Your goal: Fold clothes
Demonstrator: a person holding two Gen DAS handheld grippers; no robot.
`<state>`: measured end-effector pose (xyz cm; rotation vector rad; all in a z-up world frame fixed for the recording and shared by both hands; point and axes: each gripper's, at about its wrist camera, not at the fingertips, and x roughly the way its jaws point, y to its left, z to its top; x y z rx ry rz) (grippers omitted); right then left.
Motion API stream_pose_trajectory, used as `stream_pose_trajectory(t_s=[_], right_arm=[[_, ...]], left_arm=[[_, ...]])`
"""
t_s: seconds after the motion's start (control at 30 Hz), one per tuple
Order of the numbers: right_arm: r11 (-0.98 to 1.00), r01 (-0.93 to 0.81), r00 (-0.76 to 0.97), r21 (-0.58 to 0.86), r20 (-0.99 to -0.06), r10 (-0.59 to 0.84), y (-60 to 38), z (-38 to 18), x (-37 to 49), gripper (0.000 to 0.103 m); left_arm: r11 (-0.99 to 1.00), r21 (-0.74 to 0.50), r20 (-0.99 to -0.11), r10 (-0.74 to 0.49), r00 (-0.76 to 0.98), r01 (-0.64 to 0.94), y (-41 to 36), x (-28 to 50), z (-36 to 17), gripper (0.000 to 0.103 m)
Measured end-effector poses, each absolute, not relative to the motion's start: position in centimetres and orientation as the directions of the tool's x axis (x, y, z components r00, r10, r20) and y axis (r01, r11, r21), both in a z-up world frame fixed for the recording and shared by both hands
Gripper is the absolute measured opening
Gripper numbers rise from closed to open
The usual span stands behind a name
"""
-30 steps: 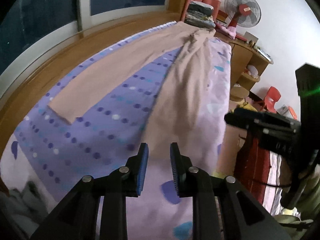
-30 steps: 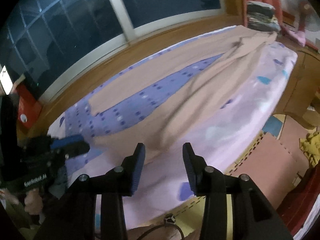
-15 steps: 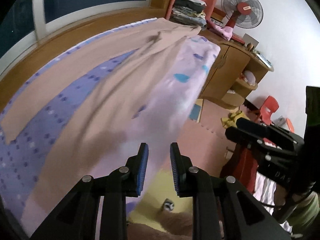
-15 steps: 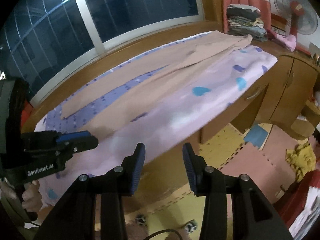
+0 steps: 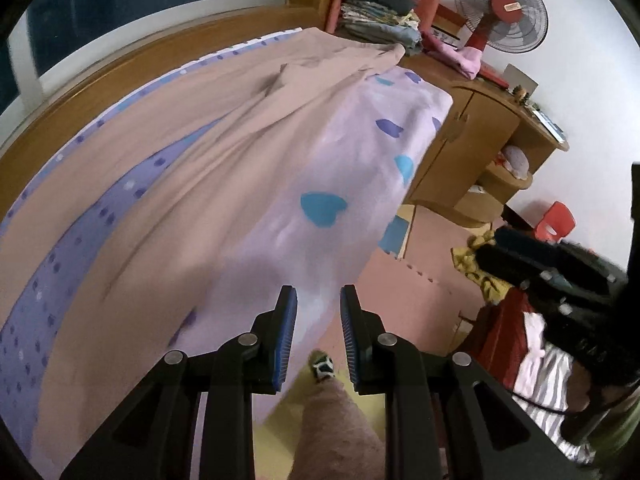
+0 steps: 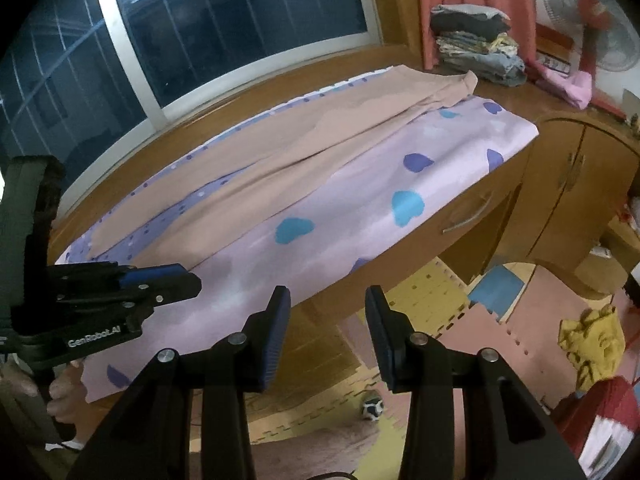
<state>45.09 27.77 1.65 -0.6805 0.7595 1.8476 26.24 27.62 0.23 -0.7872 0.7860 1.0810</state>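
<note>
I see soft beige trousers [image 5: 192, 184] spread flat on the counter's heart-print sheet [image 5: 360, 168]. My left claw [image 5: 316, 300] and right claw [image 6: 323, 300] gape, empty. Only the right view shows the windows [image 6: 208, 28].

Lettering on left claw [image 6: 176, 278]: "GenRobot.AI", white on the black body, read in the right wrist view
Lettering on right claw [image 5: 516, 256]: pale marks on the dark body in the left wrist view, too blurred to read
Label on fan hub [image 5: 505, 6]: small white sticker on the red centre, print too small to read
Other texts or numbers: none readable in either view
</note>
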Motion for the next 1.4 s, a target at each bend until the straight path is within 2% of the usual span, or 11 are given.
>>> stream_pose_trajectory(t_s=[0.3,0.53,0.77,1.17,1.3,1.4], right_arm=[[-0.355,-0.918,-0.357,0.179,-0.764,0.538,36.5,1.8,48.7,0.039],[-0.334,-0.916,-0.380,0.225,-0.754,0.536,42.7,1.2,52.3,0.039],[-0.372,-0.897,-0.409,0.239,-0.769,0.492,51.4,-0.9,56.5,0.039],[-0.529,-0.819,-0.468,0.224,-0.794,0.388,64.5,-1.5,61.7,0.039],[-0.548,-0.806,-0.476,0.222,-0.794,0.378,67.8,-1.7,62.5,0.039],[-0.535,-0.810,-0.487,0.240,-0.784,0.386,70.1,-1.8,62.7,0.039]], left_arm=[[0.180,-0.194,-0.851,0.457,0.257,-0.964,35.5,28.7,-0.5,0.022],[0.163,-0.130,-0.859,0.474,0.193,-0.978,39.7,32.2,-0.5,0.022],[0.015,-0.088,-0.875,0.477,0.084,-0.996,43.8,35.2,-1.8,0.022],[-0.331,-0.161,-0.868,0.495,-0.026,-0.930,46.3,40.0,-2.0,0.022],[-0.355,-0.203,-0.868,0.497,0.000,-0.913,46.5,40.0,-2.2,0.022],[-0.305,-0.115,-0.853,0.518,-0.063,-0.945,47.0,40.7,-2.5,0.022]])
